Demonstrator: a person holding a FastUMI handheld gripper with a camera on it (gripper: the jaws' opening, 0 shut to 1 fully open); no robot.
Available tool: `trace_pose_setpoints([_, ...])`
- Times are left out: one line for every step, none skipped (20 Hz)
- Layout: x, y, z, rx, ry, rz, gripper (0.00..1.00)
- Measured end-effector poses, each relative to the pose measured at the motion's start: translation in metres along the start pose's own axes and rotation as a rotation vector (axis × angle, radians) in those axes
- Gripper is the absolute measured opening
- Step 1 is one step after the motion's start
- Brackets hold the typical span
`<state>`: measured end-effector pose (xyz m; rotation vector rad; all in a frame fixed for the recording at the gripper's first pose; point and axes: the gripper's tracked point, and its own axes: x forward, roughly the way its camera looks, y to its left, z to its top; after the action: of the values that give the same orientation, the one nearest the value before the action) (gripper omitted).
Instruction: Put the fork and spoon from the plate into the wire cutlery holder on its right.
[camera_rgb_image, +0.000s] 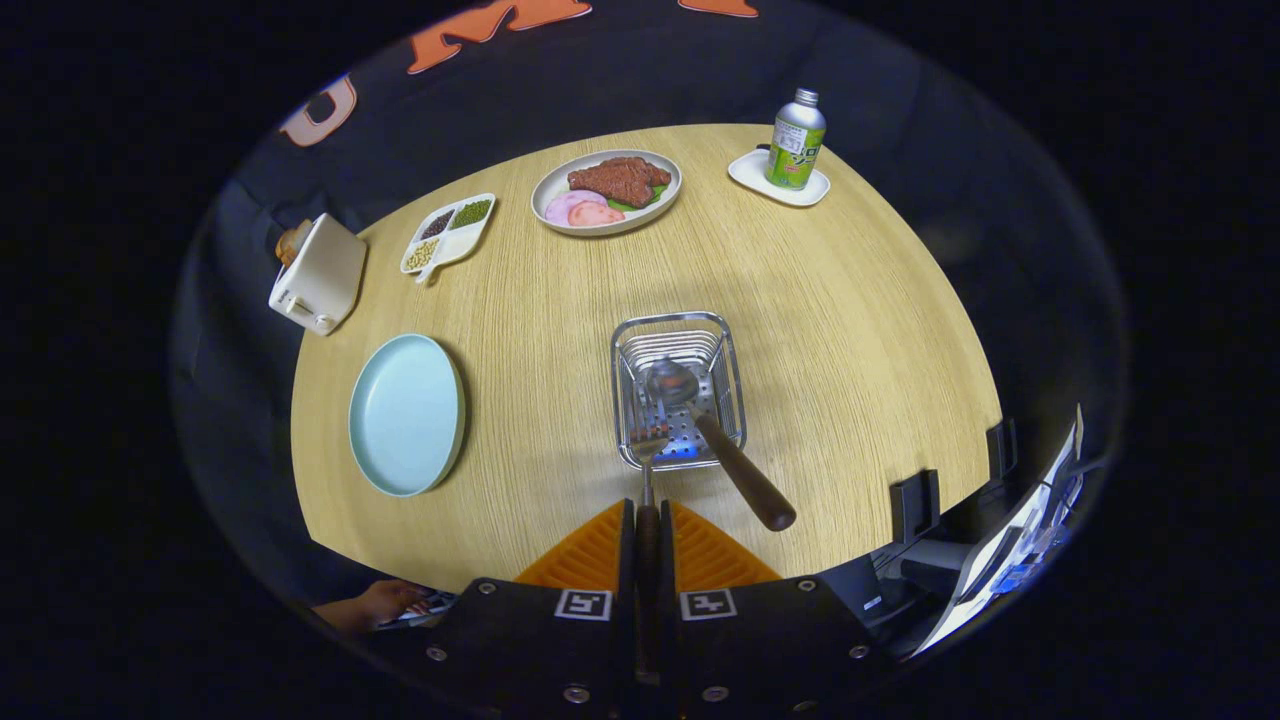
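Claw (647, 525) body black; silver screws; two square black-and-white markers; ribbed fingers.

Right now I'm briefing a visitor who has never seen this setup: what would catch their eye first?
Probably the gripper, shut on the fork, whose tines hang over the wire cutlery holder just ahead of the fingers. The spoon already leans in that holder, handle sticking out. To the holder's left, the light blue plate lies bare.

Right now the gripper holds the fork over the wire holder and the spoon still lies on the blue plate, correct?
Not quite. The gripper is shut on the fork, its tines over the wire holder, but the spoon already leans inside that holder with its handle sticking out. The blue plate has nothing on it. The gripper view shows this.
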<state>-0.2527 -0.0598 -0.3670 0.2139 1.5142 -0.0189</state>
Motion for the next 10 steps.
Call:
trace_pose_setpoints([-0.002,-0.001,0.004,0.004,-0.014,0.003,0.11])
trace_pose_setpoints([-0.006,0.000,0.012,0.006,-0.038,0.015,0.11])
trace_pose_setpoints([-0.010,0.001,0.019,0.012,-0.065,0.026,0.12])
trace_pose_setpoints([-0.016,0.003,0.028,0.016,-0.100,0.043,0.11])
trace_pose_setpoints([-0.021,0.004,0.038,0.017,-0.140,0.055,0.12])
trace_pose_setpoints([-0.028,0.006,0.051,0.014,-0.191,0.069,0.12])
trace_pose_setpoints([-0.037,0.008,0.065,0.009,-0.250,0.080,0.13])
trace_pose_setpoints([-0.046,0.010,0.078,0.006,-0.311,0.094,0.18])
trace_pose_setpoints([-0.057,0.013,0.093,0.002,-0.374,0.106,0.22])
trace_pose_setpoints([-0.070,0.015,0.107,-0.007,-0.447,0.113,0.31])
